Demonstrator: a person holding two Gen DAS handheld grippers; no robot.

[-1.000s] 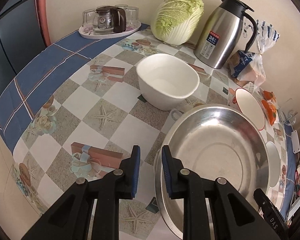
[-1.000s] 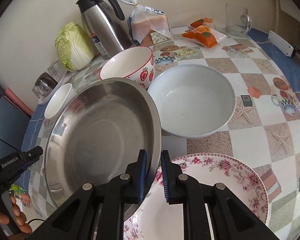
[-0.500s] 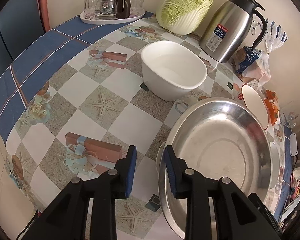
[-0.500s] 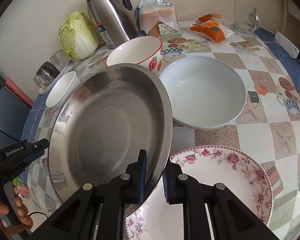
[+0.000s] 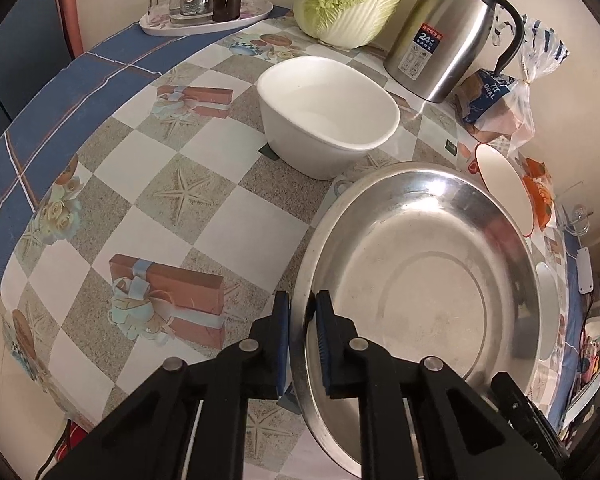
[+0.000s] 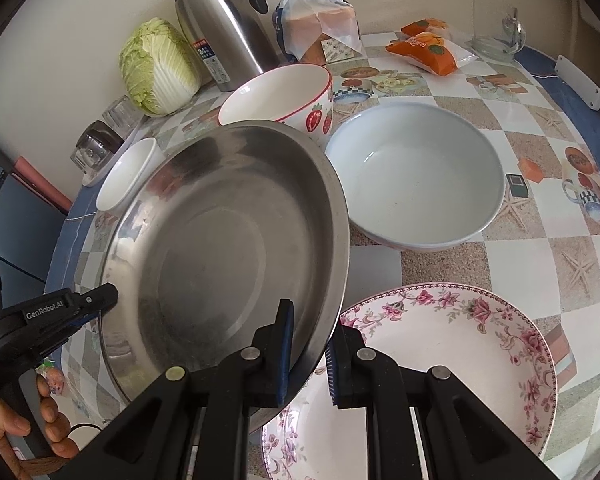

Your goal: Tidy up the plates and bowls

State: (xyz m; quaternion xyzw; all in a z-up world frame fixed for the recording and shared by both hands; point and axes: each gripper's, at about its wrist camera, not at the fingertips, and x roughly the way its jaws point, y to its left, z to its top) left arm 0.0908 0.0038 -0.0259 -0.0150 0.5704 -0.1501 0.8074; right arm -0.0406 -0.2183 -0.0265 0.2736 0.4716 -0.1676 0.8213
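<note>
The surface (image 5: pixel 204 216), under a checked cloth printed with starfish and gift boxes, fills both views. The steel basin (image 6: pixel 220 248) is the biggest thing on it, lower right in the left wrist view and centre left in the right wrist view, tilted, its right edge over the floral plate (image 6: pixel 480 344). The left gripper (image 5: pixel 302 344) is clamped on the basin's rim at its left edge, one pad outside and one inside. The right gripper (image 6: pixel 308 356) is pinched on the opposite rim in the same way. Upper right of the basin sits the pale blue bowl (image 6: pixel 416 176); behind it the strawberry bowl (image 6: pixel 278 94). The white bowl (image 5: pixel 328 116) stands upper centre in the left view. A steel flask (image 5: pixel 444 36) and a cabbage (image 5: pixel 352 4) line the wall.
</note>
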